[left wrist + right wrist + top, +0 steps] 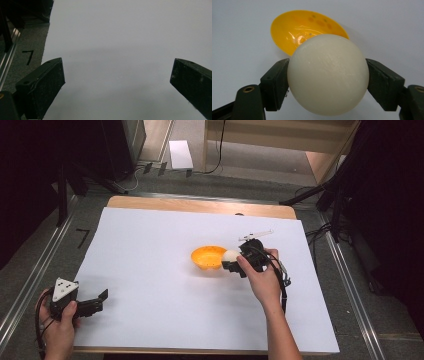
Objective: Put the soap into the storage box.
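Two grippers are in use at a table covered by a white sheet (150, 270). Seen from above, the right gripper (231, 262) sits just right of the table's centre, held in the person's right hand (262, 277), whose forearm comes in from about 5 o'clock. Its jaws are closed on a white ball (230, 256), one pad pressing each side. In the right gripper view, the ball (328, 75) bulges between the two black jaws and hides part of an orange bowl (299, 27) lying just beyond it, toward 12 o'clock. From above, the orange bowl (207, 257) lies on the sheet at 9 o'clock from the ball, its rim right beside the ball; whether they touch cannot be told.

Well apart, near the table's 7 o'clock corner, the left gripper (102, 299) is held in the left hand (57, 330), with a grey three-cornered plate (64, 289) on top. Its jaws are spread wide with nothing between them, and the left gripper view shows bare white sheet (120, 50) between them.
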Action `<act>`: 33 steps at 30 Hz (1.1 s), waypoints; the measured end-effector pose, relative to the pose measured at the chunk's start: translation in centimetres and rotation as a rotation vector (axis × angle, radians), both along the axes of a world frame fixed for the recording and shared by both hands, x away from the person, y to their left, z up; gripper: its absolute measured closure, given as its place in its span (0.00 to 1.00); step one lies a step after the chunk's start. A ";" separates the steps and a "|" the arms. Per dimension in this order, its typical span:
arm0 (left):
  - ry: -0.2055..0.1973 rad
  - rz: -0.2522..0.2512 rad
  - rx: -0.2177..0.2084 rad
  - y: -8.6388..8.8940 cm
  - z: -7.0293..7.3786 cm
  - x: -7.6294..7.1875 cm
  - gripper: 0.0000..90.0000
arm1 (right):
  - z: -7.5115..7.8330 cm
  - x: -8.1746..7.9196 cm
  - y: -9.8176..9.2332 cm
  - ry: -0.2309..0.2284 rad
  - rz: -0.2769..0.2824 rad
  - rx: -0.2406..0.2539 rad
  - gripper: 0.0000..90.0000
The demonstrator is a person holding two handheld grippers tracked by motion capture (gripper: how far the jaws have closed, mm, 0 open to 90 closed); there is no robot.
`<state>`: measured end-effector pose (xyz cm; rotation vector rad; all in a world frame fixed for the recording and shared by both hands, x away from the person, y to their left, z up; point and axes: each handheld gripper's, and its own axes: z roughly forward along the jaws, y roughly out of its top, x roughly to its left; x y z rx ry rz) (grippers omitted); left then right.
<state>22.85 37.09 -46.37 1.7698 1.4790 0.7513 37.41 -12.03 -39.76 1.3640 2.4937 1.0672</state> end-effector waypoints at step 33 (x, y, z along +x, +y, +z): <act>0.002 -0.001 -0.002 0.0 0.0 0.0 0.00 | -0.1 2.2 4.2 -0.006 -0.001 0.002 0.28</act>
